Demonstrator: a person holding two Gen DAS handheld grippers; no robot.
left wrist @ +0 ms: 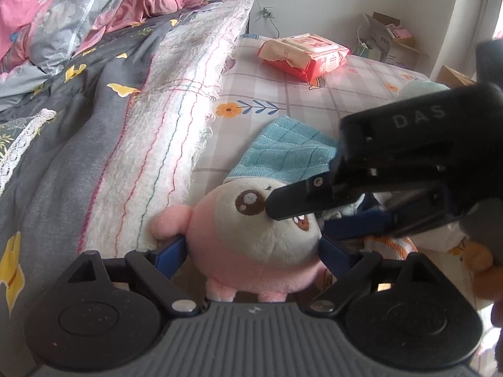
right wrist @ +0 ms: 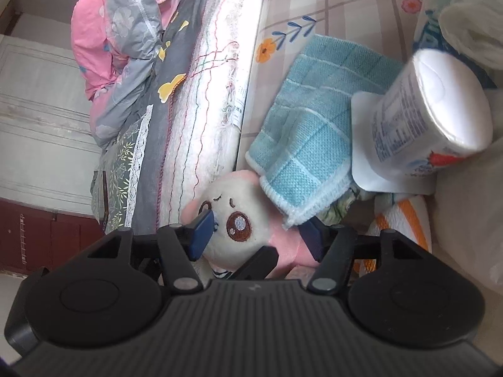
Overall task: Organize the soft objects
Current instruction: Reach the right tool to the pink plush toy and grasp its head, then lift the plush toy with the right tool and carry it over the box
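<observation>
A round pink and white plush toy (left wrist: 251,238) with brown eyes lies on the checked bedsheet (left wrist: 314,94) against a folded white quilt (left wrist: 176,110). My left gripper (left wrist: 251,248) is open, its blue fingers (left wrist: 171,251) flanking the toy's body without squeezing it. My right gripper (left wrist: 301,220) comes in from the right, one finger over the toy's face. In the right wrist view the plush toy (right wrist: 248,229) sits between the right gripper's (right wrist: 257,235) open fingers (right wrist: 204,232). A blue waffle cloth (right wrist: 314,132) overlaps the toy's far side.
A wrapped white tissue roll (right wrist: 433,100) leans on the blue cloth (left wrist: 283,154). An orange-striped white cloth (right wrist: 405,220) lies to the right. A red wet-wipes pack (left wrist: 305,56) rests further back on the bed. Pink and grey bedding (left wrist: 94,15) piles up at left. Cardboard boxes (left wrist: 389,40) stand by the wall.
</observation>
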